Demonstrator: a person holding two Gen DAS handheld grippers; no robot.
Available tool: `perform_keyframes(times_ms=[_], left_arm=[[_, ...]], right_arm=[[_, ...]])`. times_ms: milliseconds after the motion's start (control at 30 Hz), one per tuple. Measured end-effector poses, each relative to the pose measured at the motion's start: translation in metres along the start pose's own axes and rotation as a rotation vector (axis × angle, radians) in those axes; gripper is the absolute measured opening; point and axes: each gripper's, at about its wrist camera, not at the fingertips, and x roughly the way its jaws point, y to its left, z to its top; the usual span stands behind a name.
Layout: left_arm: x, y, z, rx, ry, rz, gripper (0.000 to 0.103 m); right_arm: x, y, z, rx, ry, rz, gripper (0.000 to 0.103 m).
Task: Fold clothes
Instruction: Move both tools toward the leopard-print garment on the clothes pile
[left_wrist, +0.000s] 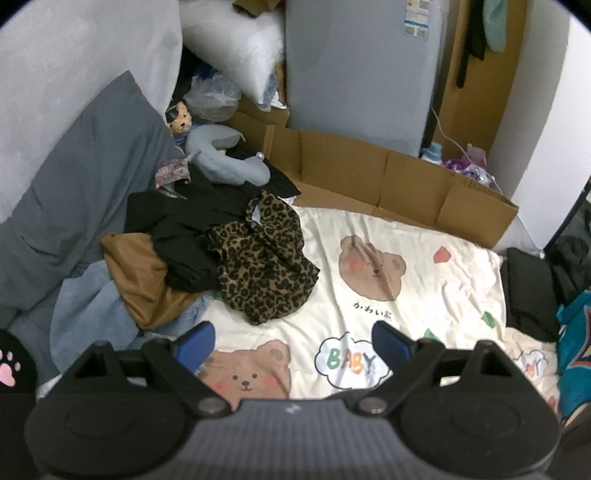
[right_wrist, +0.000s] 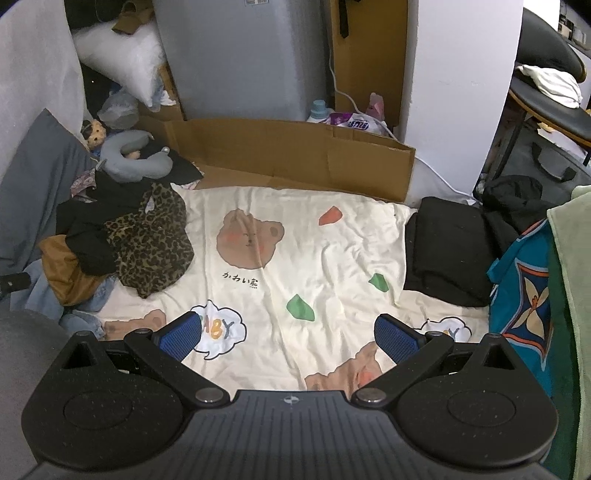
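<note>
1. Left wrist view: the left gripper (left_wrist: 293, 341) hovers spread wide and empty over the bear-print blanket (left_wrist: 406, 295).
2. Right gripper (right_wrist: 288, 334) is likewise wide apart, holding nothing.
3. Leopard-print garment (left_wrist: 262, 262) tops the clothes pile (left_wrist: 177, 251) at the blanket's left edge; a folded black garment (right_wrist: 447, 247) lies right.

Bed cover (right_wrist: 325, 258): cream, printed with brown bear faces, green and orange shapes and "BABY" clouds; fills the centre of both views.
Cardboard (right_wrist: 295, 155): flattened brown panels standing along the cover's far edge, upper centre.
Grey appliance (left_wrist: 354, 70): tall, with labels near its top, behind the cardboard, upper centre.
Neck pillow (left_wrist: 218, 155): grey-blue, U-shaped, left of centre.
White pillow (right_wrist: 122, 62): upper left, propped beside the appliance.
Detergent bottle (right_wrist: 317, 110): blue cap, behind the cardboard, just right of the appliance.
White cable (right_wrist: 343, 92): runs down beside the appliance.
Chair (right_wrist: 550, 99): upper right of the right wrist view, white cloth on the seat.
</note>
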Motion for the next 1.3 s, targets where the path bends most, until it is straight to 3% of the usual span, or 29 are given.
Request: perform_keyframes(times_ms=[167, 367, 667, 1033, 1100, 1167, 1300], left_arm=[[0.004, 0.010, 0.005, -0.013, -0.002, -0.006, 0.093], [0.007, 0.022, 0.018, -0.003, -0.016, -0.023, 0.090], [0.027, 0.041, 0.035, -0.012, -0.050, -0.073, 0.083], [0.081, 0.069, 0.047, -0.052, -0.045, -0.107, 0.082], [0.092, 0.073, 0.050, -0.045, -0.050, -0.115, 0.075], [0.103, 0.077, 0.051, -0.039, -0.054, -0.123, 0.065], [0.132, 0.090, 0.054, -0.056, -0.045, -0.112, 0.061]], right_arm=[[-0.002, 0.003, 0.004, 0.000, -0.018, -0.005, 0.103], [-0.001, -0.006, 0.013, 0.090, -0.077, 0.076, 0.103], [0.014, 0.006, 0.029, 0.069, -0.185, 0.058, 0.102], [0.069, 0.038, 0.044, 0.027, -0.181, 0.099, 0.091], [0.080, 0.045, 0.048, 0.019, -0.193, 0.091, 0.078], [0.092, 0.050, 0.052, 0.011, -0.191, 0.103, 0.078], [0.124, 0.059, 0.056, 0.014, -0.177, 0.121, 0.078]])
